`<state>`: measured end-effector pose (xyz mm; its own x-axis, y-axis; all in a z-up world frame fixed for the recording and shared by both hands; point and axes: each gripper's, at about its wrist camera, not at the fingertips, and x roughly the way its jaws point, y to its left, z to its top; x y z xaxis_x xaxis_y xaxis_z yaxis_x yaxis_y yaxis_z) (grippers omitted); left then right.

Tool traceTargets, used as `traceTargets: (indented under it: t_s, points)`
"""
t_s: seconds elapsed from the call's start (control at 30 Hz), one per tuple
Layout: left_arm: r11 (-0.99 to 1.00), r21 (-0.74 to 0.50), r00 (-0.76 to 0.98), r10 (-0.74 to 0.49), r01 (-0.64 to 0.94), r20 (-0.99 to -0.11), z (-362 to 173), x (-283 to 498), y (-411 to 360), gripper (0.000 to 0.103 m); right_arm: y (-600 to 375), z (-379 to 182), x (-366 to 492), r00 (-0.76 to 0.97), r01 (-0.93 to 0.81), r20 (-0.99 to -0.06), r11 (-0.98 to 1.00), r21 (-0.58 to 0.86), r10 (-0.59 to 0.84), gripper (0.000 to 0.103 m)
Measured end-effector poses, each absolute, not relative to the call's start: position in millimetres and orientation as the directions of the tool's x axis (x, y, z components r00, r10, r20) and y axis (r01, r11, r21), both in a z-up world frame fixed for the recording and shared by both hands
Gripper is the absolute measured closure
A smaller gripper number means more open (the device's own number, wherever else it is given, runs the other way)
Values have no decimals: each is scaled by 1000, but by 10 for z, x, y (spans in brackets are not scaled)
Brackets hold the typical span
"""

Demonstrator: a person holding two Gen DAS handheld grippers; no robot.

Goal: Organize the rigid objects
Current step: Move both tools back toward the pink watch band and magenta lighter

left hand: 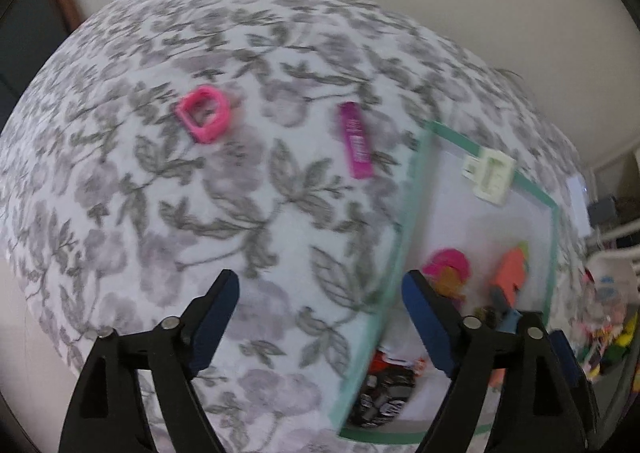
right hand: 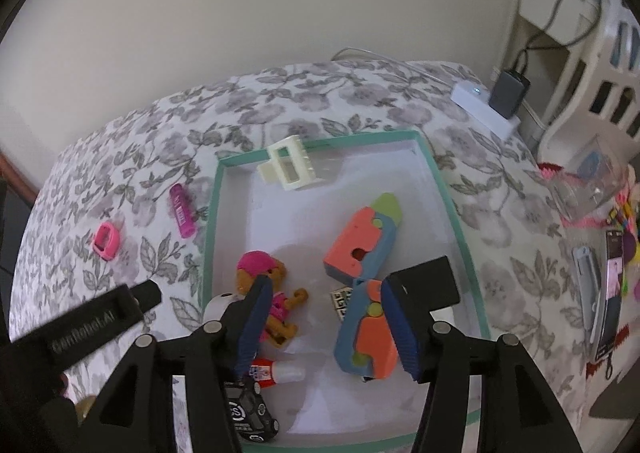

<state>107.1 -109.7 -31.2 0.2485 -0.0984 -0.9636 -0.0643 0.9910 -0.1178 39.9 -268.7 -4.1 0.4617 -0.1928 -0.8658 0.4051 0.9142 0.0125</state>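
Floral bed [right hand: 360, 109] carried a green-rimmed tray [right hand: 452, 189] already holding toys. Pink tube [left hand: 356, 141] and pink ring [left hand: 205, 117] lay outside it on the bed. Left tool [left hand: 320, 293] released, empty; right tool [right hand: 324, 313] released above tray. Next, probably: left takes the tube.

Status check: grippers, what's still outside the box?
Left gripper open, empty. Right gripper open over box. Pink ring, purple tube outside on cloth. Nothing blocking.
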Motion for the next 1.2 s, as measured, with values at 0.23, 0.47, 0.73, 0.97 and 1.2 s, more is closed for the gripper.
traceTargets:
  t_s: [0.23,0.47,0.73,0.97,1.2]
  points:
    - [989,31,252,68,-147,-965,-361,1141,-789,9,-2479,-117,472,467,350,-867,937,2,-172,26]
    - [976,77,243,126,-201,-962,-394,1163,-569,4,-2339,-186,540,464,313,-872,950,-5,-158,16]
    - [957,72,224,138,-280,-965,-402,1175,-339,4,-2206,-250,586,453,275,-876,961,-41,-167,0]
    - [951,67,241,144,-302,-960,-333,1203,-164,4,-2067,-274,633,461,246,-875,969,-31,-146,0]
    - [951,102,290,189,-291,-938,-314,1259,51,4,-1878,-278,720,480,201,-869,979,-21,-117,0]
